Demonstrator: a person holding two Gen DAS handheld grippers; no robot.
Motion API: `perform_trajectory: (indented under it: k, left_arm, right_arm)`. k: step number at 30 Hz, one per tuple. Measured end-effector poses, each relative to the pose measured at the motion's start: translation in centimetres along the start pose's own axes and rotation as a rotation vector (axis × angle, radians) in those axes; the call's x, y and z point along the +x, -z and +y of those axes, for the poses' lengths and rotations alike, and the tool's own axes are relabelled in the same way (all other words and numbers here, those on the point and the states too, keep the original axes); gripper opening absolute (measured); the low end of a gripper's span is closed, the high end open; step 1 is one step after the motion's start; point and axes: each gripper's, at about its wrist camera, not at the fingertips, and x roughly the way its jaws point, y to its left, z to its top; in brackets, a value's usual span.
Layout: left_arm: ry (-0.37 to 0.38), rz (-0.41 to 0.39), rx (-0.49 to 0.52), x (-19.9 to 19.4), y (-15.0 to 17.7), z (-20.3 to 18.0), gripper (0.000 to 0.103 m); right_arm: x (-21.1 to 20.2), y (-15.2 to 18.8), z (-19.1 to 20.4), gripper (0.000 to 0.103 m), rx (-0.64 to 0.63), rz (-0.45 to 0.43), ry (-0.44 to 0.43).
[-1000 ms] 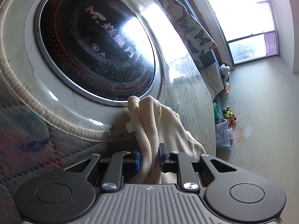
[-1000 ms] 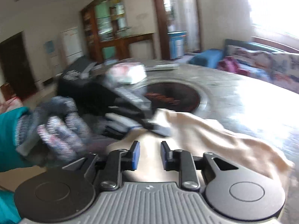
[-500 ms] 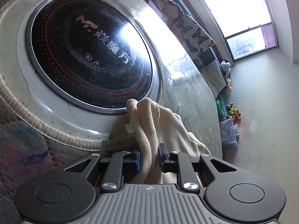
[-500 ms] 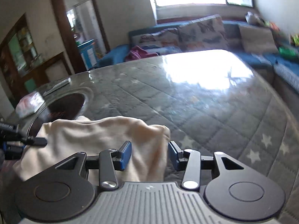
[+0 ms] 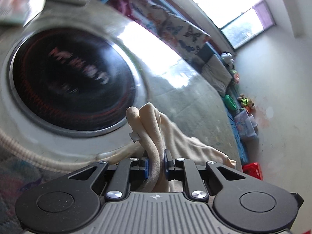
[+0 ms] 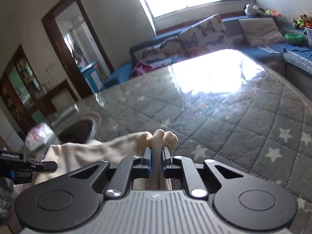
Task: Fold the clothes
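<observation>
Cream cloth (image 6: 109, 150) is the one piece of clothing we see, and both our tongs pinch it. Our right tongs (image 6: 156, 160) have just been closing, and now the pads press a bunched fold of it that sticks up in front of the tips. From there the cloth runs to the left, over the quilted table cover (image 6: 224, 120) with white stars, to our left tongs (image 5: 155, 164). These also squeeze a thick fold between the blue pads. One small white tag (image 5: 134, 136) hangs on the cloth just ahead of them, but we cannot read it. Ahead and to the left of the left tongs is one round black cooktop (image 5: 72, 80) with pink writing, too blurred to read. In the right view, the body of the left tongs carries small white letters, not clear enough to read surely.
</observation>
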Motion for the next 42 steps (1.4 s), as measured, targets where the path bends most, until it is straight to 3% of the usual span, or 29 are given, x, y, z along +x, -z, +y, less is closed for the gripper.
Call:
perform_trajectory:
  k: [5, 8, 12, 14, 16, 22, 27, 28, 29, 31, 35, 42]
  left_arm:
    - [0.04, 0.002, 0.082, 0.7, 0.1, -3.5, 0.015]
    - [0.05, 0.004, 0.11, 1.7, 0.2, -5.4, 0.015]
    - [0.036, 0.008, 0.113, 2.5, 0.3, -6.3, 0.015]
    - [0.019, 0.011, 0.105, 2.7, 0.2, -6.2, 0.015]
    - [0.001, 0.012, 0.094, 2.9, 0.0, -6.0, 0.015]
    - [-0.026, 0.02, 0.077, 3.0, -0.3, -4.8, 0.015]
    - [-0.044, 0.03, 0.07, 3.6, -0.2, -4.3, 0.015]
    - [-0.047, 0.032, 0.069, 3.7, -0.3, -4.3, 0.015]
    - [-0.049, 0.033, 0.068, 3.7, -0.3, -4.3, 0.015]
    - [-0.037, 0.032, 0.077, 3.6, -0.3, -4.5, 0.015]
    - [0.002, 0.026, 0.12, 3.2, -0.5, -6.0, 0.015]
    - [0.118, 0.037, 0.219, 3.8, 0.2, -11.1, 0.014]
  right_arm:
    - [-2.8, -1.3, -1.0, 0.0, -0.007, -0.07, 0.027]
    - [-4.1, -1.9, -2.5, 0.002, 0.023, -0.076, 0.042]
    - [-4.6, -1.5, -3.9, 0.011, 0.022, -0.046, 0.084]
    - [-4.0, -0.9, -4.5, 0.03, 0.035, -0.02, 0.075]
    - [-3.2, -0.4, -5.1, 0.041, 0.043, 0.001, 0.066]
    - [-0.2, 0.0, -6.2, 0.045, 0.086, 0.043, 0.035]
    - [0.8, 0.3, -5.6, 0.043, 0.094, 0.047, -0.005]
    - [0.8, 0.4, -5.7, 0.028, 0.106, 0.049, -0.014]
    - [0.8, 0.5, -5.8, 0.02, 0.118, 0.051, -0.023]
    - [0.7, 0.6, -5.9, 0.017, 0.141, 0.056, -0.04]
    - [-1.9, 0.0, -6.0, 0.01, 0.169, -0.033, -0.048]
    - [-7.0, -1.6, -6.7, 0.009, 0.157, -0.178, 0.005]
